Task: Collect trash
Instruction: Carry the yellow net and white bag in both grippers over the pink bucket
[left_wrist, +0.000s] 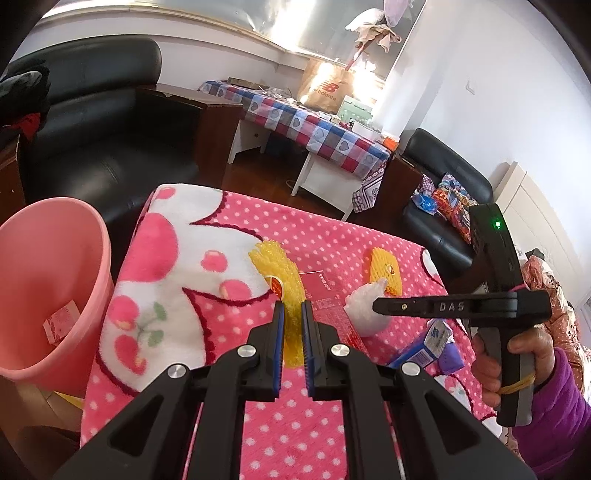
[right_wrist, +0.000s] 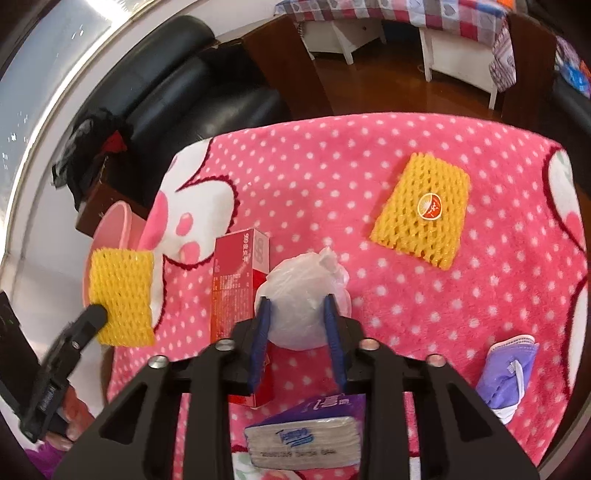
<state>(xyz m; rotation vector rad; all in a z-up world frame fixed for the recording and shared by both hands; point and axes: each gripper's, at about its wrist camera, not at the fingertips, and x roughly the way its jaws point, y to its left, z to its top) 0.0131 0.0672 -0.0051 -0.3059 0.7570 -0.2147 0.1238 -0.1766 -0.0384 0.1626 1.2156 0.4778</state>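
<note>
My left gripper (left_wrist: 292, 306) is shut on a yellow foam fruit net (left_wrist: 284, 273), held just above the pink dotted blanket (left_wrist: 229, 369). In the right wrist view that net (right_wrist: 122, 295) hangs from the left gripper (right_wrist: 98, 314) near the pink bin (right_wrist: 118, 225). My right gripper (right_wrist: 296, 302) has its blue pads pressed on both sides of a white balled plastic bag (right_wrist: 299, 288). The left wrist view shows the right gripper (left_wrist: 376, 306) tip at that bag (left_wrist: 364, 310). A red carton (right_wrist: 236, 273) lies beside the bag. A second foam net (right_wrist: 424, 210) lies flat farther back.
The pink bin (left_wrist: 44, 258) stands off the blanket's left edge with a paper scrap inside. A tissue pack (right_wrist: 303, 439) and a purple face mask (right_wrist: 509, 373) lie near the front edge. Black armchairs and a checked table stand beyond.
</note>
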